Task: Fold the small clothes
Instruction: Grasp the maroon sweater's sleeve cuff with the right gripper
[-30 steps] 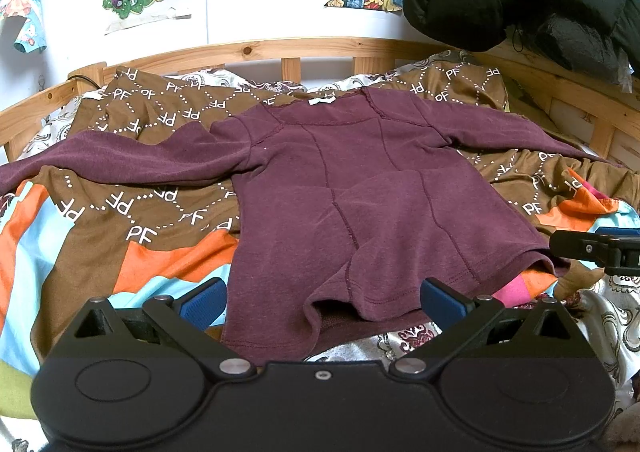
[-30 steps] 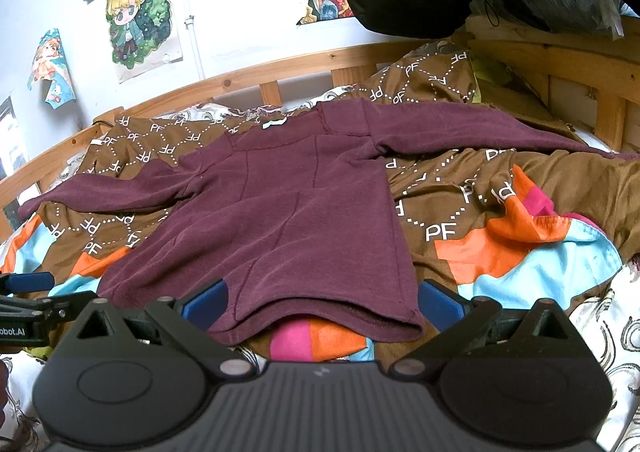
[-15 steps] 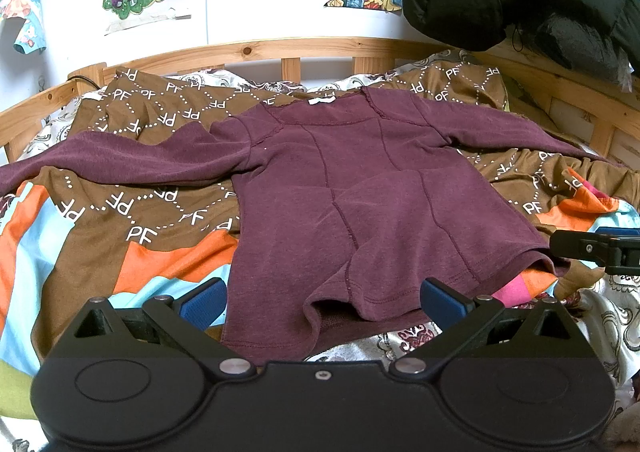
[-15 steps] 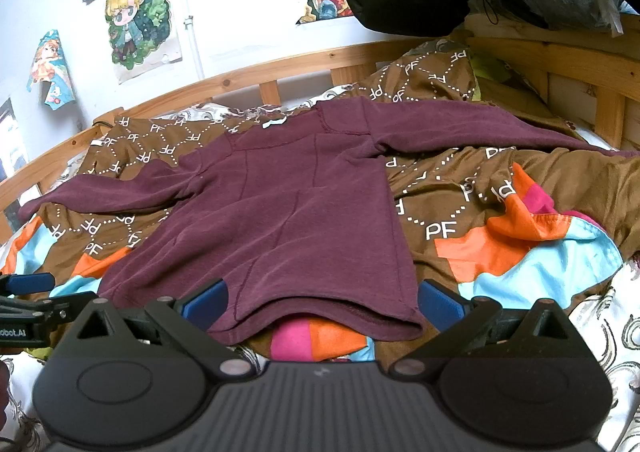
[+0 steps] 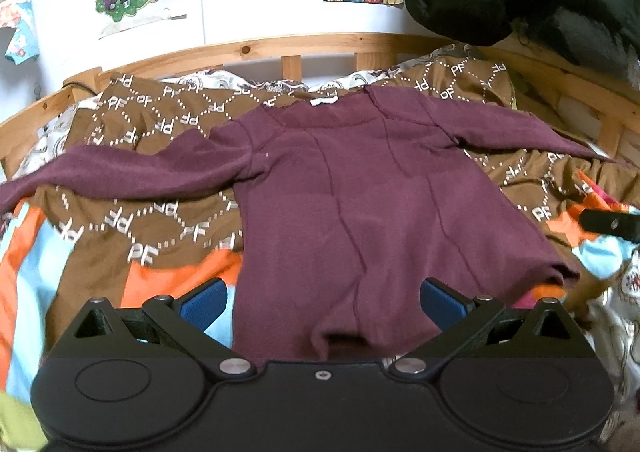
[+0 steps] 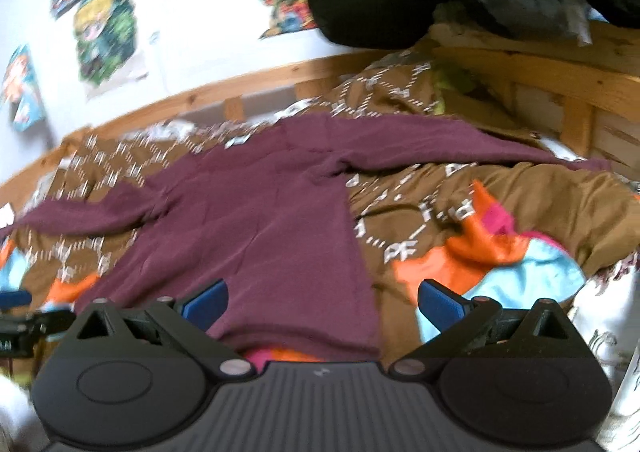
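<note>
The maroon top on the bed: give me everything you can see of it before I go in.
The maroon top is long-sleeved, of soft knit-looking fabric with raised seams down the body and a small white label at the neckline. It lies spread flat and unfolded on the patterned quilt, neckline toward the wooden headboard, both sleeves stretched outward. The hem is nearest the cameras, slightly rumpled and lifted in the middle. Both tools, left tool and right tool, are open at the hem; contact is unclear.
</note>
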Demonstrator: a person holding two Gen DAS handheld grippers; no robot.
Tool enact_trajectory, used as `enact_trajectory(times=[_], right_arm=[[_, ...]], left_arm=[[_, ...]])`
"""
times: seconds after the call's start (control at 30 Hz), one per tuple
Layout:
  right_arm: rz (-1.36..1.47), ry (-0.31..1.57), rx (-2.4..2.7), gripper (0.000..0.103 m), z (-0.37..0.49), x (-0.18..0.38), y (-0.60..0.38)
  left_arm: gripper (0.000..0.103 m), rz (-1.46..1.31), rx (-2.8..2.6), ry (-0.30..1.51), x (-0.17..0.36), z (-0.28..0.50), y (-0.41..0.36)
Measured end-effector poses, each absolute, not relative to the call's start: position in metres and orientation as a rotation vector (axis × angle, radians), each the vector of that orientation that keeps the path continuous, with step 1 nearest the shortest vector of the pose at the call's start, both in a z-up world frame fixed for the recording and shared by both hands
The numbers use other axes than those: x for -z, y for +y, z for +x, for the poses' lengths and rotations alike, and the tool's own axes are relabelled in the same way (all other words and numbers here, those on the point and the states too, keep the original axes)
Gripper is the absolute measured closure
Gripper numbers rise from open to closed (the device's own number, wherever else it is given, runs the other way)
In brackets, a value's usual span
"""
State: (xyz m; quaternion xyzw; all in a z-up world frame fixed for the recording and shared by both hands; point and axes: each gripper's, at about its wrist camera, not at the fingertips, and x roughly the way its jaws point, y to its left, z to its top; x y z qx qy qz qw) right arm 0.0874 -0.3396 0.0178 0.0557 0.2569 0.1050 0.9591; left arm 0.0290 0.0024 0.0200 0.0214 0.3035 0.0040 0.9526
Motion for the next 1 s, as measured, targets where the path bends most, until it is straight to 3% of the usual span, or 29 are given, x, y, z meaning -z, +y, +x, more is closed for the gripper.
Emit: enact_trajectory(times=[0.27, 0.57, 0.83, 1.0], right_arm=[[0.191, 0.421, -0.086, 0.0, 0.135, -0.048, -0.393], [0.412, 0.376, 0.146, 0.001, 0.202, -0.034, -0.468], [0.461, 0.327, 0.433, 0.013, 0.23, -0.01, -0.513], [0.481, 0.43, 0.478, 0.022, 0.24, 0.005, -0.534]], left_arm=[[0.001, 0.099, -0.128, 0.669, -0.058, 0.092, 0.006], [0.001, 0.07, -0.166, 0.698, -0.061, 0.152, 0.009], [0.001, -0.116, -0.146, 0.754, -0.021, 0.179, 0.012], [0.001, -0.144, -0.155, 0.76, -0.012, 0.179, 0.013]])
